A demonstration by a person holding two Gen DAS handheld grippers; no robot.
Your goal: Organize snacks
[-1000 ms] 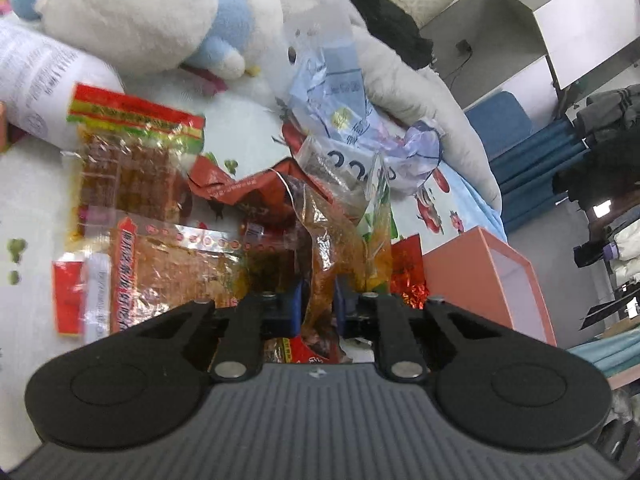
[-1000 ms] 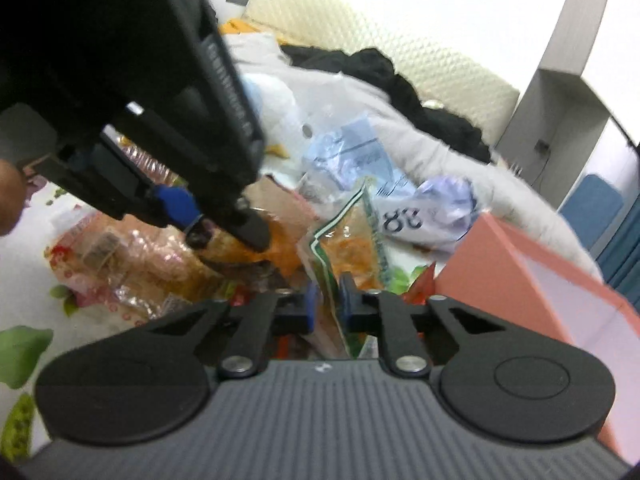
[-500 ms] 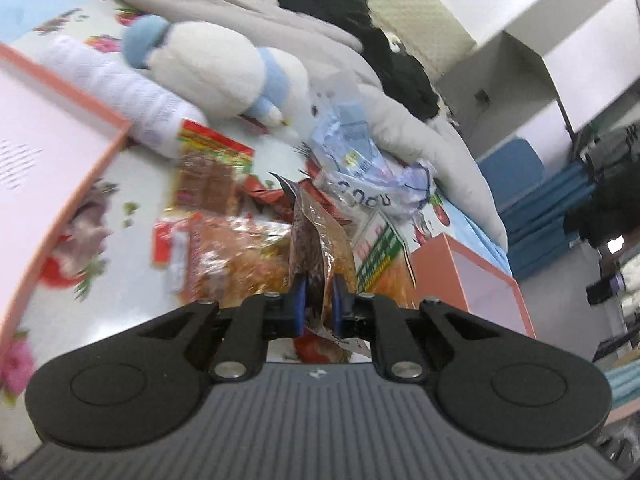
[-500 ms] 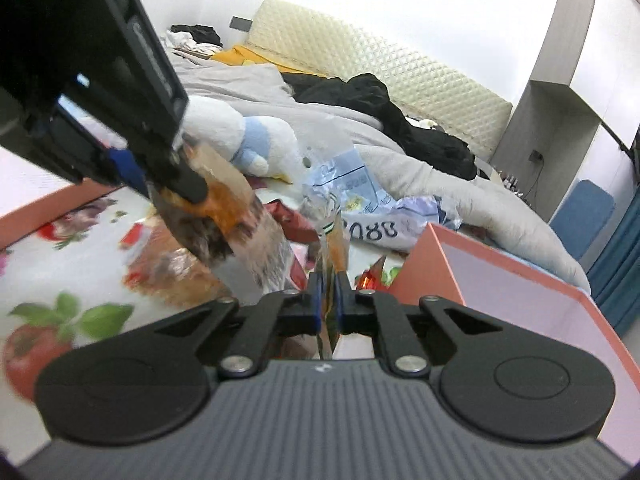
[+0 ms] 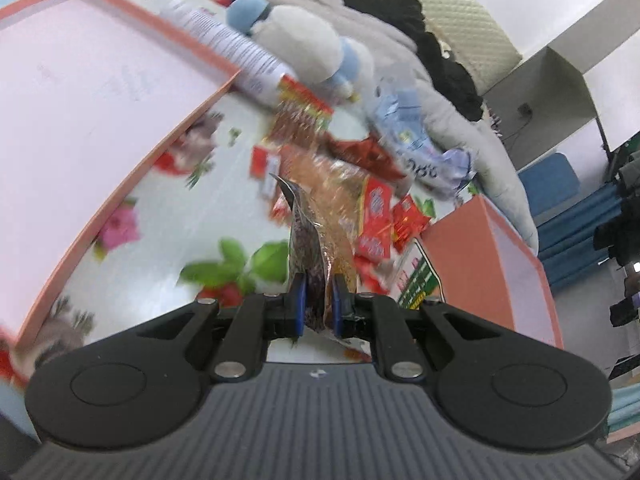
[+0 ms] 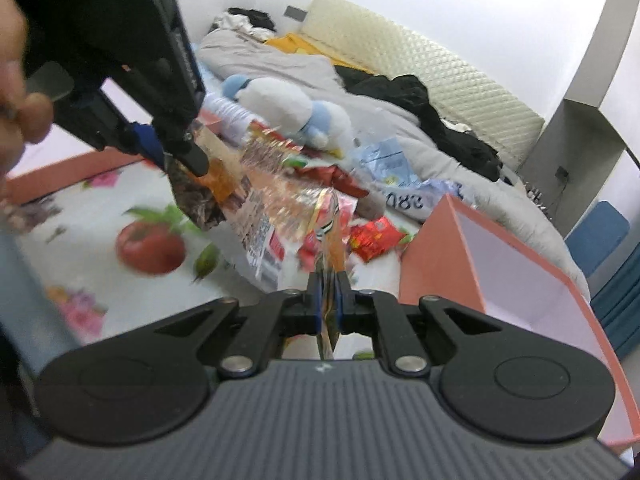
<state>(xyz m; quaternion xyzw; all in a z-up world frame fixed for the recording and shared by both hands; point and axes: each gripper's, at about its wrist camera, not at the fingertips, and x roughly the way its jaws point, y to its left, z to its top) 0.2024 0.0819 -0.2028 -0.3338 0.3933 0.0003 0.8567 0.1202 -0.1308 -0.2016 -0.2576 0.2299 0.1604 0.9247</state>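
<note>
Your grippers are black with blue pads point(image 5: 298, 300). The boxes point(image 5: 460, 256) are salmon outside, pale pink inside. The sheet point(image 5: 168, 240) is white with red fruit and green leaves. The plush point(image 6: 280, 108) is white and light blue; the snacks point(image 6: 372, 238) are mostly red and orange.

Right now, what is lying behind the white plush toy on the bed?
Behind the white plush toy lies a rumpled grey blanket, with black clothing and a yellow cloth further back. What the blanket covers cannot be seen.

Both snack packets point(image 5: 316, 264) point(image 6: 330, 264) now hang lifted off the pile point(image 5: 352, 184).
</note>
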